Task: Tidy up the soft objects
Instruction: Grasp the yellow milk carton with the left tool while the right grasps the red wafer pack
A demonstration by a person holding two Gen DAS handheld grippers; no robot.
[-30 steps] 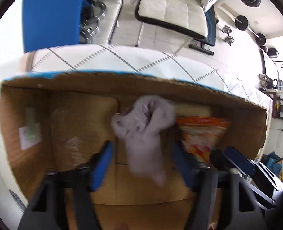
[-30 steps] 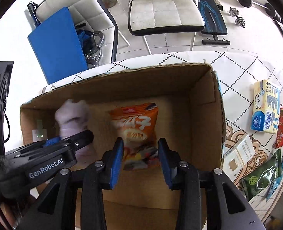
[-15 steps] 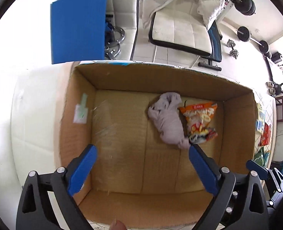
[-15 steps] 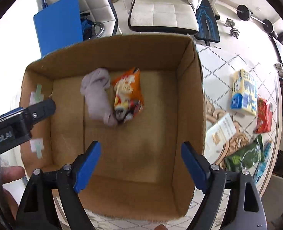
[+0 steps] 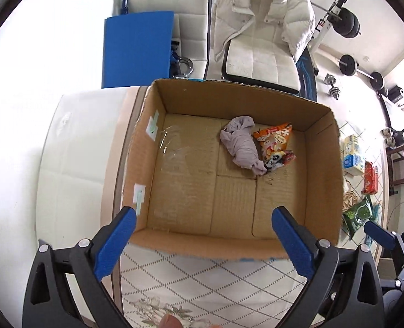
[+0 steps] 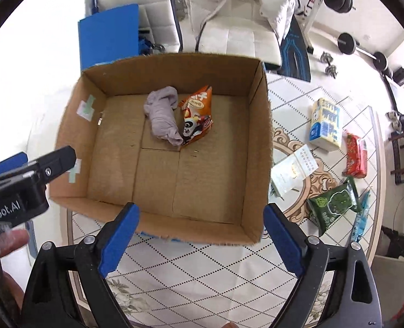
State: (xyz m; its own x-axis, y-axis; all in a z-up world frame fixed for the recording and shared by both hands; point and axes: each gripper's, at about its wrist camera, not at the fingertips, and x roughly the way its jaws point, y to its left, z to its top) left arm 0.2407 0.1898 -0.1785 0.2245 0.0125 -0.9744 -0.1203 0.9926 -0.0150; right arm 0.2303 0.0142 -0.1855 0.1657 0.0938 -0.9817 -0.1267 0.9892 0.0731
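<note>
An open cardboard box [image 5: 324,180] [image 6: 259,125] stands on the patterned table. Inside it lie a crumpled grey cloth [image 5: 240,145] [image 6: 162,116] and, touching its right side, an orange snack bag [image 5: 275,143] [image 6: 197,112]. My left gripper [image 5: 204,232] is open and empty above the box's near edge. My right gripper [image 6: 202,227] is open and empty above the near edge too. The left gripper's body shows at the left of the right wrist view [image 6: 24,177].
On the table right of the box lie a yellow-blue tissue pack [image 6: 326,124], a red packet [image 6: 356,154], a white sachet [image 6: 294,169], a green snack bag [image 6: 334,201] and a blue packet [image 6: 361,218]. White chairs [image 6: 245,38], a blue board [image 6: 109,35] and weights stand behind.
Both grippers let go of the grey cloth and the orange bag inside the box, opened wide, and pulled up and back to above the near edge.
</note>
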